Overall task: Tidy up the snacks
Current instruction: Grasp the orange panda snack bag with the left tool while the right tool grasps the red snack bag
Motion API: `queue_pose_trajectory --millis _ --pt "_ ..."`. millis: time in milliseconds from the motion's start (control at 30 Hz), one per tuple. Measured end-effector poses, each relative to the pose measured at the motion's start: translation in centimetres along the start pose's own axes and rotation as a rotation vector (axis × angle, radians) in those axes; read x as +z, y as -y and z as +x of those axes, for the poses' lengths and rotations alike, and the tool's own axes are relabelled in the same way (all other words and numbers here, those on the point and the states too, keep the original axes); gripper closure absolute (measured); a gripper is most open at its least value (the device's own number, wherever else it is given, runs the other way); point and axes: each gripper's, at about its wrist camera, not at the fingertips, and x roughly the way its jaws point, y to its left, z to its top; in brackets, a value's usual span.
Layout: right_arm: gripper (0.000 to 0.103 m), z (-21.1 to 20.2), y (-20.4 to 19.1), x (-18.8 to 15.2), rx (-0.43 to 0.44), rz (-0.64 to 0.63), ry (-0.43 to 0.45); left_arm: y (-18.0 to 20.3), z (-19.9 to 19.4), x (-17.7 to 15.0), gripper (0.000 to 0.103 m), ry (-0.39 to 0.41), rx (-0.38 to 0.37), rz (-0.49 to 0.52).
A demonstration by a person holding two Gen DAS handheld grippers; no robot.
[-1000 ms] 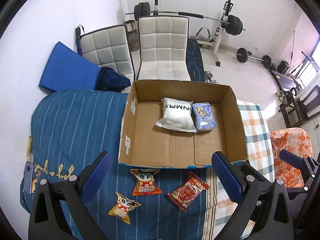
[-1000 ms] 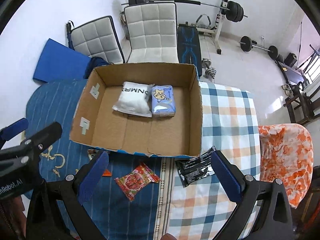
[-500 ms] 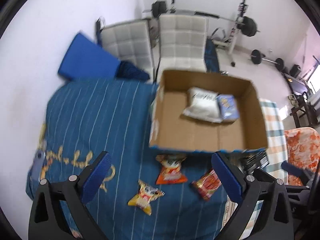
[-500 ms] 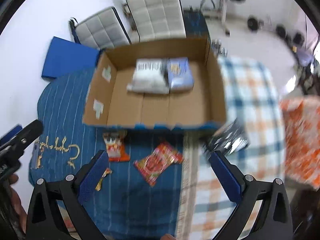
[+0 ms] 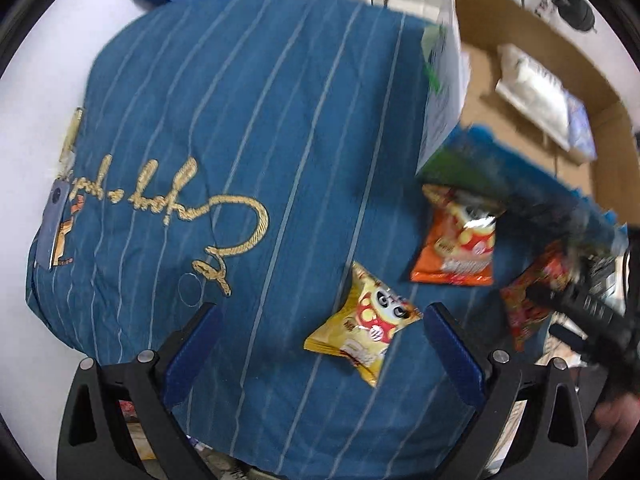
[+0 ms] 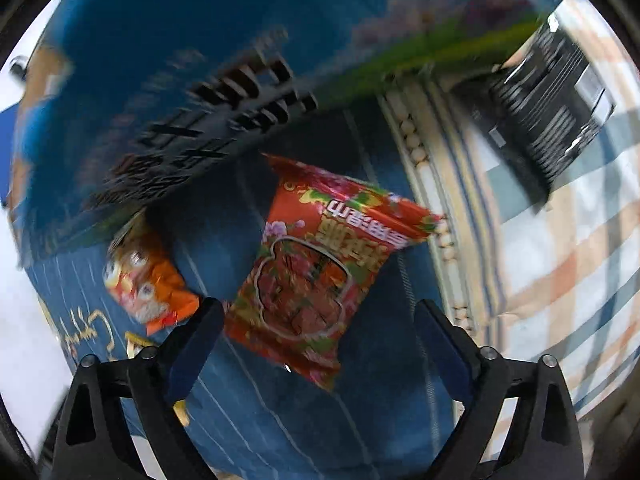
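Observation:
My left gripper (image 5: 318, 334) is open low over the blue striped cloth (image 5: 224, 128). A yellow snack packet (image 5: 360, 330) lies between its fingers, closer to the right one. An orange packet (image 5: 460, 240) and a red packet (image 5: 528, 300) lie to the right, in front of the cardboard box (image 5: 444, 92). A white bag (image 5: 532, 92) and a pale blue packet (image 5: 580, 124) lie inside the box. My right gripper (image 6: 318, 336) is open just above the red packet (image 6: 316, 272), which lies between its fingers. The orange packet (image 6: 148, 280) is to its left.
A black packet (image 6: 552, 104) lies on the checked cloth (image 6: 580, 248) at the right. The box's blurred blue printed wall (image 6: 180, 92) fills the upper part of the right wrist view. The other gripper's black body (image 5: 592, 316) shows at the left view's right edge.
Both grippers have dropped down close to the cloth and stayed open. The left one moved left toward the yellow packet, the right one toward the red packet.

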Motion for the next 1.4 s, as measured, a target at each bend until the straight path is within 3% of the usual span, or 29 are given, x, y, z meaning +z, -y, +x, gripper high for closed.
queue_pose_trajectory --millis 133,167,333,533,700,767,833,900,967,1200,1267,1400 --pt "0.018 0.8 -0.8 0.0 -0.023 0.005 0.038 0.3 1.7 0.1 0.000 -0.037 -0.002 0.029" --pt "0.027 0.9 -1.2 -0.1 -0.052 -0.016 0.047 0.6 2.0 0.3 0.000 -0.047 -0.015 0.033" --pt "0.046 1.3 -1.7 -0.8 -0.072 -0.096 -0.001 3.2 2.9 1.6 0.000 -0.079 -0.077 0.060" --pt "0.047 1.2 0.1 -1.8 -0.154 -0.218 -0.053 7.2 5.5 3.2 0.000 -0.135 -0.120 0.125" --pt "0.046 0.7 1.7 -2.4 -0.131 -0.217 -0.061 9.0 8.1 3.8 0.001 -0.190 -0.144 0.137" --pt "0.045 0.3 2.6 -2.2 -0.111 -0.185 -0.042 9.4 9.1 4.1 0.010 -0.213 -0.156 0.128" --pt "0.044 -0.2 3.0 -2.4 -0.089 -0.152 -0.020 9.7 10.0 4.5 0.033 -0.227 -0.173 0.117" --pt "0.041 -0.7 4.6 -1.8 -0.075 -0.122 -0.009 10.0 10.7 4.6 0.044 -0.235 -0.173 0.110" --pt "0.036 -0.7 5.3 -1.4 -0.066 -0.088 -0.019 10.3 10.8 4.7 0.048 -0.218 -0.165 0.120" --pt "0.037 0.1 6.0 -0.2 -0.096 -0.099 -0.059 11.0 10.0 2.5 0.049 -0.212 -0.132 0.155" --pt "0.046 0.0 5.9 -0.4 -0.105 -0.120 -0.051 11.0 9.7 1.1 0.049 -0.228 -0.120 0.155" --pt "0.049 0.2 6.2 -3.0 -0.155 -0.194 -0.071 11.2 9.2 -1.8 0.049 -0.261 -0.144 0.147"
